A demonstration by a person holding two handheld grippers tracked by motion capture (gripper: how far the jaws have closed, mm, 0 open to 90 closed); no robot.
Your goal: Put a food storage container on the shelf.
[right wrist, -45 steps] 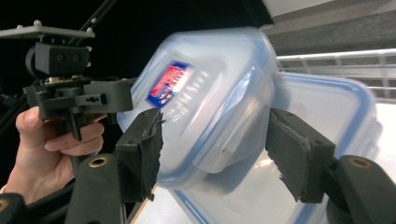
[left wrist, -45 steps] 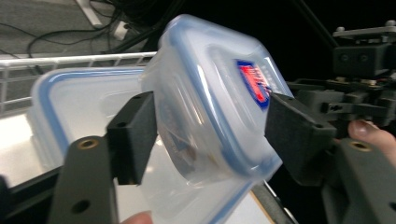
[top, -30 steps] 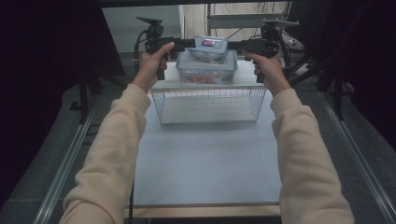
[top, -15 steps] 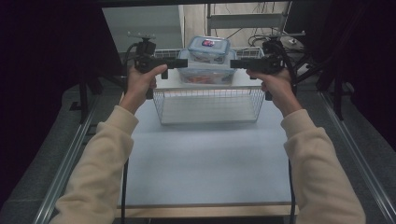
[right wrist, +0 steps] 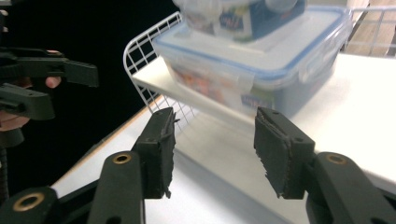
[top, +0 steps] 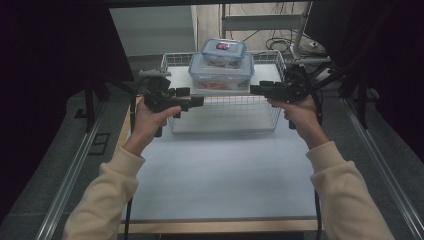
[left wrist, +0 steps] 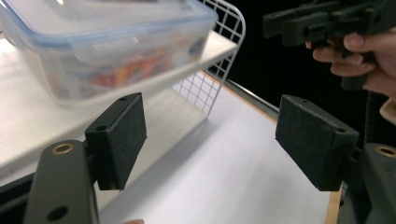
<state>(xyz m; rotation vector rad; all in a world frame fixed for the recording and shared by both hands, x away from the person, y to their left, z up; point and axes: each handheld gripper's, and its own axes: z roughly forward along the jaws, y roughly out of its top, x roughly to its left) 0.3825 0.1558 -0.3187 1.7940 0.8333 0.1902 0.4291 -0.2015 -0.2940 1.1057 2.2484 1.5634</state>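
Beyond both pairs of jaws, on the wire rack (top: 224,105) at the far end of the tabletop (top: 220,170), sat the large container (top: 220,73), small container (top: 223,49) stacked on top. Set down and let go within the last second, so placement looked done. Left gripper (left wrist: 210,144) drawn back, jaws released wide, box above and left of them. Right gripper (right wrist: 212,149) jaws just been closing, nothing between, box ahead and above, apart.
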